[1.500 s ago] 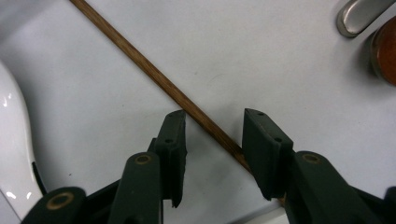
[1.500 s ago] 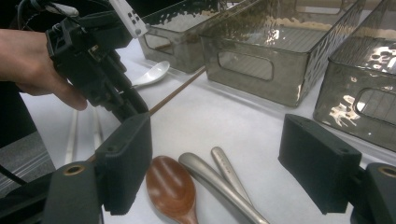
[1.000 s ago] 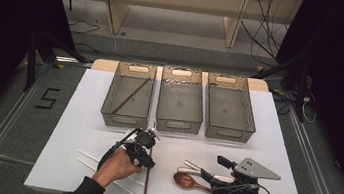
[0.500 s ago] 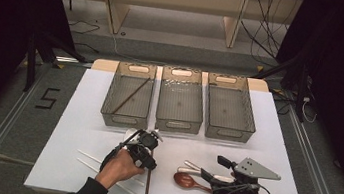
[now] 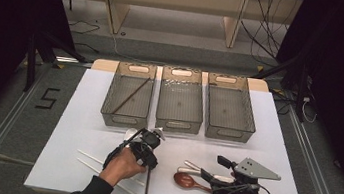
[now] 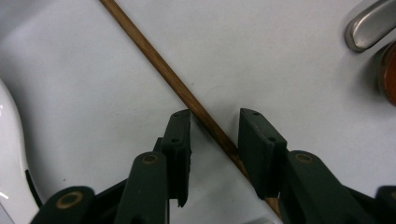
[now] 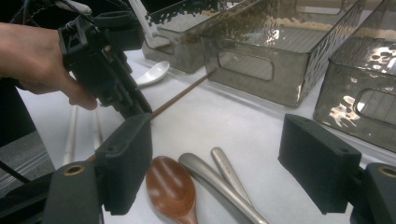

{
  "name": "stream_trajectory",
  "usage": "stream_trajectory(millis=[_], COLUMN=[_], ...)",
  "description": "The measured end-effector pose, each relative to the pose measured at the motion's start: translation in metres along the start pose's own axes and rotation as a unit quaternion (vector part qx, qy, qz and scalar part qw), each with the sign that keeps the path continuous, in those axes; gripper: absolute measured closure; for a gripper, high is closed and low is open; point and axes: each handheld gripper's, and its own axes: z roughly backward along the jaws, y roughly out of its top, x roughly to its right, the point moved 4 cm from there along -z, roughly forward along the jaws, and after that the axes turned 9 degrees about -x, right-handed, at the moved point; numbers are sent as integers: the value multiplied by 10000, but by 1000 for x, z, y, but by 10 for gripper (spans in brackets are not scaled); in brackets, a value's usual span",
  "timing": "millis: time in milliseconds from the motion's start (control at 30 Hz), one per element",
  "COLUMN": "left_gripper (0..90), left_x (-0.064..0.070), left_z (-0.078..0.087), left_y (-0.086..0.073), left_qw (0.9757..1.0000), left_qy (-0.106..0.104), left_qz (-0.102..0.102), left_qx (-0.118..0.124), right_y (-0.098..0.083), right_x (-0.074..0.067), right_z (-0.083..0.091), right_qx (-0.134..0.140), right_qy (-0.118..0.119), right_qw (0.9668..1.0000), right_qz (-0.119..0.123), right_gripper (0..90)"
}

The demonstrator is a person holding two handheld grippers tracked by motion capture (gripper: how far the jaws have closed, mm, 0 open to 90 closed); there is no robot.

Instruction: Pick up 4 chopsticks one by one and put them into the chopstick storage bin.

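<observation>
Straddling a brown wooden chopstick [image 6: 187,95] that lies on the desk [image 5: 283,157] near its front edge, the left hand-held gripper [image 6: 214,135] points down with its jaws a little apart, one on each side of the stick. The jaws have just been closing and the stick lies between them, though the pads do not yet seem to press on it, so the pick-up looks about to happen rather than done. Its far end points toward the bins at the back edge.

Over by the front right corner, the right hand-held gripper [image 7: 224,168] hovers with jaws wide apart and holds nothing; below it lie a brown wooden spoon [image 7: 172,186] and two metal handles [image 7: 219,182].

Sorting appears to be at an early stage. One brown chopstick [image 5: 131,95] already leans inside the left bin [image 5: 109,100], while the middle bin [image 5: 177,126] and right bin [image 5: 250,118] look empty. Waiting on the desk are the chopstick under the left jaws, white chopsticks [image 5: 94,158] toward the front left corner, a white spoon [image 7: 150,73] just in front of the left bin, and the pieces by the right hand-held gripper.
</observation>
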Motion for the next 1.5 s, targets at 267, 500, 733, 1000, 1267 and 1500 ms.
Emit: stream_trajectory(millis=[267, 500, 733, 1000, 1267, 1500], left_gripper=[662, 684, 704, 727, 760, 784], left_x=[-1, -8, -15, -23, -33, -42], left_z=[1, 2, 3, 4, 5, 6], left_y=[0, -2, -4, -6, -10, -13], left_qw=[9998, 9998, 9998, 9995, 9990, 9986], left_qy=[156, 100, 49, 10, -61, -35], left_qz=[-17, 36, 97, 185, 309, 418], left_qx=[-116, -142, -186, -255, -311, -331], right_y=[0, 0, 0, 0, 0, 0], right_x=[0, 0, 0, 1, 1, 1], right_z=[1, 1, 1, 1, 1, 0], right_qx=[32, 26, 32, 25, 26, 26], right_qy=[2, -1, 6, 4, 6, 20], right_qw=[10000, 10000, 10000, 10000, 10000, 10000], right_qz=[-1, -3, 8, -3, -7, -12], right_gripper=[265, 265, 265, 265, 265, 265])
